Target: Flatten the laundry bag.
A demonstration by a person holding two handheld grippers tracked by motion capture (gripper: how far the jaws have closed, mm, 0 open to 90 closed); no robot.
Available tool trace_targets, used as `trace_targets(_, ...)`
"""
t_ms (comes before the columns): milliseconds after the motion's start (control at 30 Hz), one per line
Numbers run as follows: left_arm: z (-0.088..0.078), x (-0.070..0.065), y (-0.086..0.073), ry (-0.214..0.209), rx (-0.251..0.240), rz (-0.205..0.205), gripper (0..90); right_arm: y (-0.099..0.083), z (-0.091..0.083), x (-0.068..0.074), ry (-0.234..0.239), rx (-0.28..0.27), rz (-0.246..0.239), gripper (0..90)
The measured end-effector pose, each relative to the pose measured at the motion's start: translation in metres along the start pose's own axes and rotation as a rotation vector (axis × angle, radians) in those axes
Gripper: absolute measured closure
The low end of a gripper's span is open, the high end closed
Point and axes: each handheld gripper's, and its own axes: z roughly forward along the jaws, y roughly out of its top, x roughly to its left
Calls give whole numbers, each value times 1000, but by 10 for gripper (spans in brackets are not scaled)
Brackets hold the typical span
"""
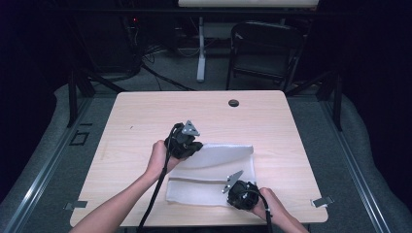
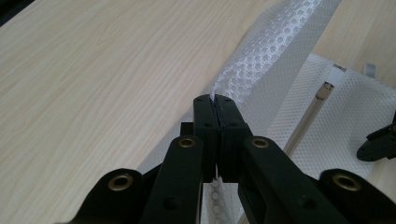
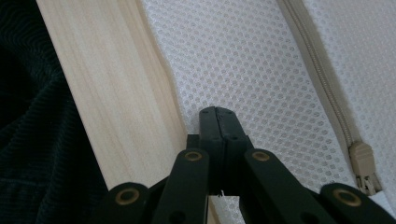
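A white mesh bag (image 1: 214,167) with a beige zipper (image 3: 322,70) lies flat on the near half of the wooden table (image 1: 145,126). My left gripper (image 1: 197,146) is at the bag's far left corner, shut on the upper layer of mesh (image 2: 271,60), which rises off the table in a long fold. My right gripper (image 1: 231,193) sits at the bag's near edge, jaws shut flat on the mesh (image 3: 261,70) beside the table's front edge. The zipper pull (image 3: 362,161) lies just right of those jaws. The right gripper's tip (image 2: 378,144) shows at the far right of the left gripper view.
A dark cable hole (image 1: 233,103) sits near the table's far edge. Metal clips (image 1: 322,201) (image 1: 75,205) stick out at both front corners. A black folding chair (image 1: 265,48) and cables stand on the floor beyond the table.
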Motion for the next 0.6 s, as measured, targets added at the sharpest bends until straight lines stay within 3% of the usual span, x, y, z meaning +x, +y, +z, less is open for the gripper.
trace_targets(600,1,19,21,100,27,25,890,-2,-2,0,22,11,-7,900)
